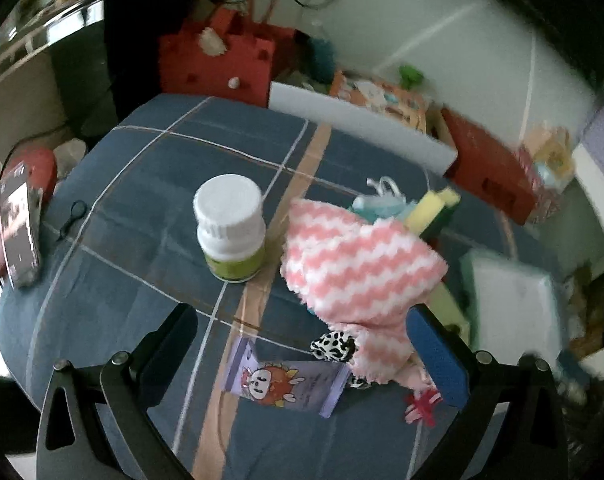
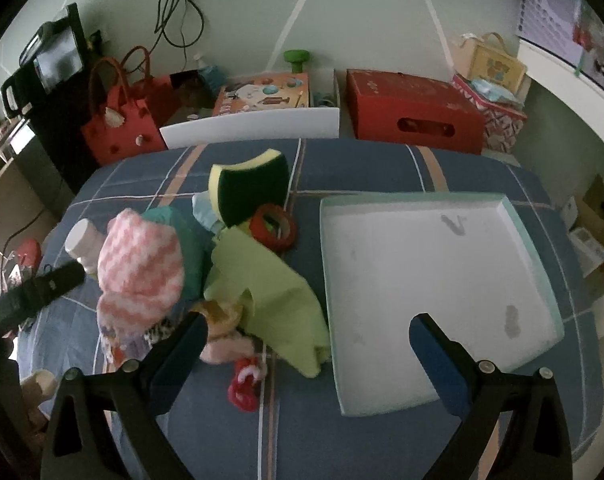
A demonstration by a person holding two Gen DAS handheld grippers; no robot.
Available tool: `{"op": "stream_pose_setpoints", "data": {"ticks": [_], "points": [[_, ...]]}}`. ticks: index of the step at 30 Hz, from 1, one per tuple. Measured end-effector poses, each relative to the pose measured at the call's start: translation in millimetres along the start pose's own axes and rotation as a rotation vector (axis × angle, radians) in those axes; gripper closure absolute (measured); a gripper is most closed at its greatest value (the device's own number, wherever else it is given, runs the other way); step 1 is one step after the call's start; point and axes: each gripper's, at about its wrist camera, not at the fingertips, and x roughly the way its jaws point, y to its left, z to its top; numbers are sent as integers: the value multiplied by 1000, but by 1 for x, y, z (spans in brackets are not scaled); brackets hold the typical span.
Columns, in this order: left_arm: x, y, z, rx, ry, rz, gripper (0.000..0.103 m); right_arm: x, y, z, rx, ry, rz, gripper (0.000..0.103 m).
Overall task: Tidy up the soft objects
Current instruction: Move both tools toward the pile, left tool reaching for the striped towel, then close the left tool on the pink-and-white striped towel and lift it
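The left gripper [image 1: 302, 332] is spread wide and grasps nothing, as is the right gripper [image 2: 305, 340]; the pink zigzag cloth [image 1: 361, 264] is bunched at centre right of the left wrist view, its long axis slanting from upper left down to lower right; a good pick would likely pinch its lower tail, then carry it to the empty white tray [image 2: 433, 276] at right.

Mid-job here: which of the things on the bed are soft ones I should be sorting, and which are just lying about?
For the job:
pink-and-white cloth
lime green cloth
sponge
teal cloth
white tray, the likely place for them

Lying about:
white pill bottle
red tape roll
purple cartoon packet
phone
red bag
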Motion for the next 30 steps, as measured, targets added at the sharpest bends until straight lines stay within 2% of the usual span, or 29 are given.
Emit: {"op": "stream_pose_setpoints", "data": {"ticks": [2,8,11,14,17,18,21,27,30], "points": [[1,-16,9,33,21,29,0,5,0,12,-16,7,-2,1],[2,-57,37,32,38,-2,0,17,-5,39,-18,2,-5,1],[2,-83,44,44,32,-25,0,31,-8,39,-10,9,14,1],[17,-101,52,41,62,-44,0,49,-9,33,5,66,52,1],[39,-106,54,39,103,-6,0,58,-5,29,0,86,60,1],[57,-96,60,28,117,18,0,61,-5,28,1,91,55,1],[70,-84,62,-10,164,5,0,67,-5,26,12,106,50,1],[64,-79,55,-44,160,-17,0,72,-3,21,18,118,46,1],[57,-94,55,-60,156,-17,3,72,-2,20,14,116,42,1]]}}
